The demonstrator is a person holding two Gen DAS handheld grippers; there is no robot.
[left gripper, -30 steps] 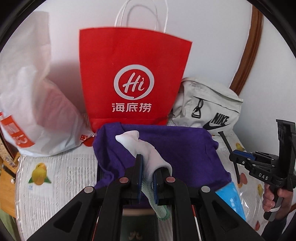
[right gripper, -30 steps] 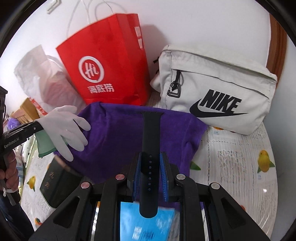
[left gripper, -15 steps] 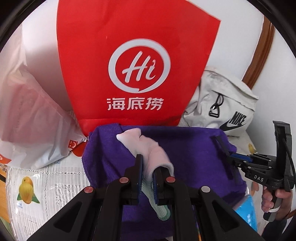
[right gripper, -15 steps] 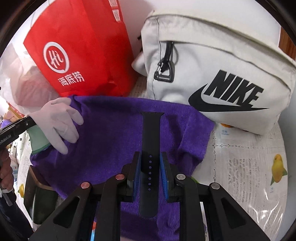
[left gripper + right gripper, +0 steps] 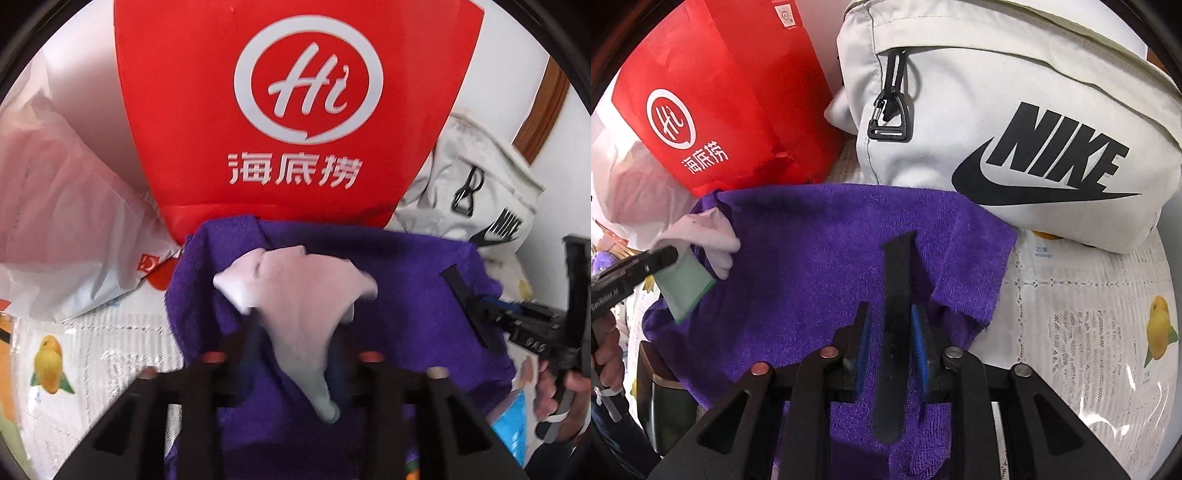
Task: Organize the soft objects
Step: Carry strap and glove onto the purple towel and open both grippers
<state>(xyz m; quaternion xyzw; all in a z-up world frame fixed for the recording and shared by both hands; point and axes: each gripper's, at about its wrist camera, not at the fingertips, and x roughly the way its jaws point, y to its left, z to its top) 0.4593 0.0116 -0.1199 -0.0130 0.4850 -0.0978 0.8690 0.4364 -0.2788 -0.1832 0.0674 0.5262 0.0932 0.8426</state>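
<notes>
One purple towel (image 5: 820, 266) lies spread on the table (image 5: 1082, 332), and on it rest two soft things: one white glove (image 5: 303, 295) with a green cuff and one black strap (image 5: 895, 314). The left gripper (image 5: 291, 354) has its jaws opening, spread to either side of the glove, their pads clear of it. The right gripper (image 5: 888, 343) has its jaws opening too, the strap between them with a gap at one side. Behind the towel stand three bags: one red paper bag (image 5: 295, 110), one pale sports bag (image 5: 1015, 110) and one white plastic bag (image 5: 66, 206).
</notes>
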